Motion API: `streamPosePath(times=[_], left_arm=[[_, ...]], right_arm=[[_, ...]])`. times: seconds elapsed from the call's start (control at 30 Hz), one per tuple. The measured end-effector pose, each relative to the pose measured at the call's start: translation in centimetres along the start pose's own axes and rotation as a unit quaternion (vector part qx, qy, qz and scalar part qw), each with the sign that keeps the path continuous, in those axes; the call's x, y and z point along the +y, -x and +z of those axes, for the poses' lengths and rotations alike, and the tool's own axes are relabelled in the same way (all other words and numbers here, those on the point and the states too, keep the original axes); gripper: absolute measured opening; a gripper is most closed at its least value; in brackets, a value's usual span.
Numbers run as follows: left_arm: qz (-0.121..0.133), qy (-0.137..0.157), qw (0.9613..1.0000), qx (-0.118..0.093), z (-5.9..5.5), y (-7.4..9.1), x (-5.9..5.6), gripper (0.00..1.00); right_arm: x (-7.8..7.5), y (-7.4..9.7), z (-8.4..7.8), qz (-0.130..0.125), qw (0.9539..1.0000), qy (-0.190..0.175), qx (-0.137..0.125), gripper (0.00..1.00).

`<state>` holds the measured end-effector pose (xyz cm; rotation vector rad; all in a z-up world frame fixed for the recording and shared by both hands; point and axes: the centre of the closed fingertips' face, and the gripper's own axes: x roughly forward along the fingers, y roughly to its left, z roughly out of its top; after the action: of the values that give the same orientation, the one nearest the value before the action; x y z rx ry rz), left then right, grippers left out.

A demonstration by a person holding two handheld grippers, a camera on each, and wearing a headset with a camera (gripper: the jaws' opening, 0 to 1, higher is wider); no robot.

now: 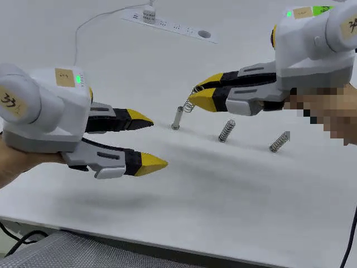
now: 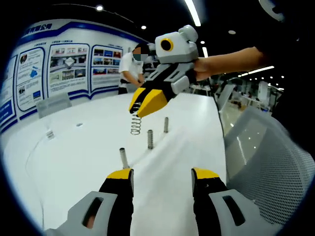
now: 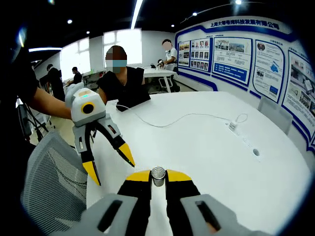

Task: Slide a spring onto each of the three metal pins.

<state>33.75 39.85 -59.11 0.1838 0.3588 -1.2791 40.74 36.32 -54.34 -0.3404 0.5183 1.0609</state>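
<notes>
Three metal pins stand in a row on the white table (image 1: 223, 195). The left pin (image 1: 177, 118) (image 2: 123, 158) is bare. The middle pin (image 1: 226, 130) (image 2: 150, 139) and the right pin (image 1: 279, 142) each carry a spring. My right gripper (image 1: 193, 98) (image 2: 140, 107) is shut on a third spring (image 1: 188, 105) (image 2: 136, 123) (image 3: 158, 176), which hangs from its tips just above and slightly right of the bare pin. My left gripper (image 1: 157, 143) (image 2: 162, 174) (image 3: 112, 166) is open with nothing in it, hovering left of the bare pin.
A white power strip (image 1: 167, 23) with a cable lies at the far side of the table. A mesh chair (image 1: 56, 251) sits below the table's near edge. People (image 3: 120, 78) stand and sit in the background room.
</notes>
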Motion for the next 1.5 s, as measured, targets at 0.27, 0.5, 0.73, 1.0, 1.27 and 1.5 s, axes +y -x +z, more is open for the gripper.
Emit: streamPosePath(times=[0.27, 0.5, 0.73, 1.0, 1.27, 1.5], left_arm=[[-0.002, 0.029, 0.9996, -0.003, -0.6, 0.6, 0.2, 0.6], [0.001, 0.038, 0.9992, 0.013, -1.7, 1.1, 0.7, 0.69], [0.013, 0.04, 0.9989, 0.021, -2.3, 1.3, 1.2, 0.78], [0.018, 0.043, 0.9986, 0.026, -2.5, 1.2, 1.3, 0.83], [0.019, 0.043, 0.9983, 0.033, -2.7, 1.2, 1.3, 0.85], [0.012, 0.039, 0.9979, 0.05, -3.5, 1.4, 1.0, 0.85]], right_arm=[[-1.5, -1.4, -0.6, -0.017, 0.9997, -0.013, 0.012, 0.11], [-2.2, -2.9, -1.4, -0.017, 0.9992, -0.025, 0.026, 0.11], [-2.4, -3.8, -2.2, -0.012, 0.9983, -0.039, 0.042, 0.11], [-2.0, -4.4, -3.2, -0.015, 0.9971, -0.043, 0.061, 0.11], [-1.8, -5.3, -4.2, -0.013, 0.9962, -0.027, 0.082, 0.11], [-1.6, -5.8, -5.2, -0.015, 0.9951, -0.018, 0.096, 0.11]])
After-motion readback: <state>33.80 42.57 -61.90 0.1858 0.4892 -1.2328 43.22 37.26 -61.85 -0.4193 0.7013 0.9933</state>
